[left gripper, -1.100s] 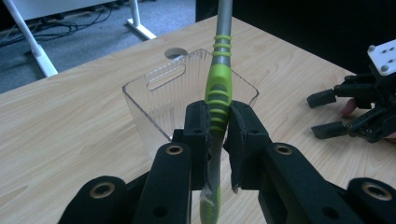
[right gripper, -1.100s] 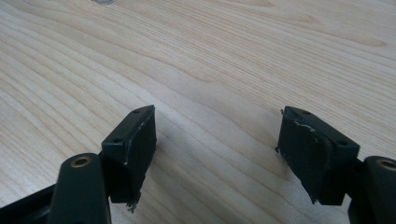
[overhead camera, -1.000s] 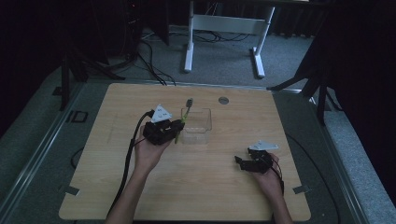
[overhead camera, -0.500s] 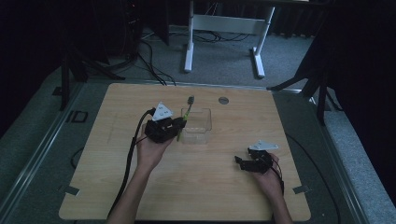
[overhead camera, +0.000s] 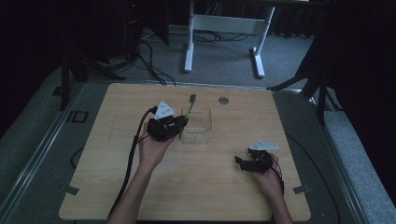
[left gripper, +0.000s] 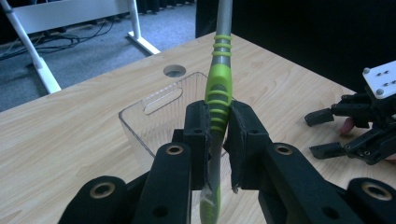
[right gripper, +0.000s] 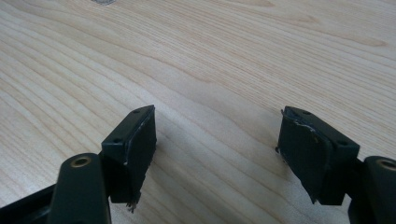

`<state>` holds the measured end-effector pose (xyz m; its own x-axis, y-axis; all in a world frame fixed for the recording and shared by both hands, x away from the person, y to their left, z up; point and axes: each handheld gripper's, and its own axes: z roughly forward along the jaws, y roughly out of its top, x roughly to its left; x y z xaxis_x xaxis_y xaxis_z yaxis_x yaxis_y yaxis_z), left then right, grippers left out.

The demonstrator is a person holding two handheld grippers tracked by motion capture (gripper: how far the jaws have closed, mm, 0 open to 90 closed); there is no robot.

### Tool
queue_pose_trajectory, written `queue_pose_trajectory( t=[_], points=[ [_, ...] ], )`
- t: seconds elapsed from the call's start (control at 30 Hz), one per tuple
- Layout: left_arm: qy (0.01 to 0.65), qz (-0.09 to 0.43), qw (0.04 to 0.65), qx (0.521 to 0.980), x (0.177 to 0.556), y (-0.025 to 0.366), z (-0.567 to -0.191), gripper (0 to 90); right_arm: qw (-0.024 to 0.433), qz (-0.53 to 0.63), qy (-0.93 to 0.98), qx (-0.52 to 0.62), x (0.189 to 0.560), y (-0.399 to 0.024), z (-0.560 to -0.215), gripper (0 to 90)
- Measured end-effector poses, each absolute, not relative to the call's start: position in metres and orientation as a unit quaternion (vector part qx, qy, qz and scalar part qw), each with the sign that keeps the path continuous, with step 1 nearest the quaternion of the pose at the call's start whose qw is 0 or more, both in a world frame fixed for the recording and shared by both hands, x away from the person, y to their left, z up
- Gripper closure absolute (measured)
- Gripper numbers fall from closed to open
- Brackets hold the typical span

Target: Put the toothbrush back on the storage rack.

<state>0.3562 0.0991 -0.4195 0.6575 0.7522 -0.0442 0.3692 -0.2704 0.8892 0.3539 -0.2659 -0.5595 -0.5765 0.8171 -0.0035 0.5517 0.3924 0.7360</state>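
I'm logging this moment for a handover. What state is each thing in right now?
Left tongs: shut on the toothbrush.
Toothbrush: green and grey, clamped by its handle, held roughly upright at the clear box's near edge.
Clear box: upright on the table, open-topped, looks empty.
Right tongs: open, nothing between them, low over bare wood.
Table: wooden, with a round hole near the far edge.

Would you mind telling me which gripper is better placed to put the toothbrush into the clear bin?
Left. The left gripper is shut on the green toothbrush right beside the clear bin. The right gripper stands open and empty over bare table, nearer the person.
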Motion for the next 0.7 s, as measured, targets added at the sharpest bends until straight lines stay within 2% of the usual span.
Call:
queue_pose_trajectory(
  t=[0.7],
  points=[
    [0.362,0.206,0.496,0.762,0.3643,0.0946,-0.4159,78.5,0.187,0.356,0.813,0.420,0.3540,-0.2659,-0.5595,27.8]
  ],
)
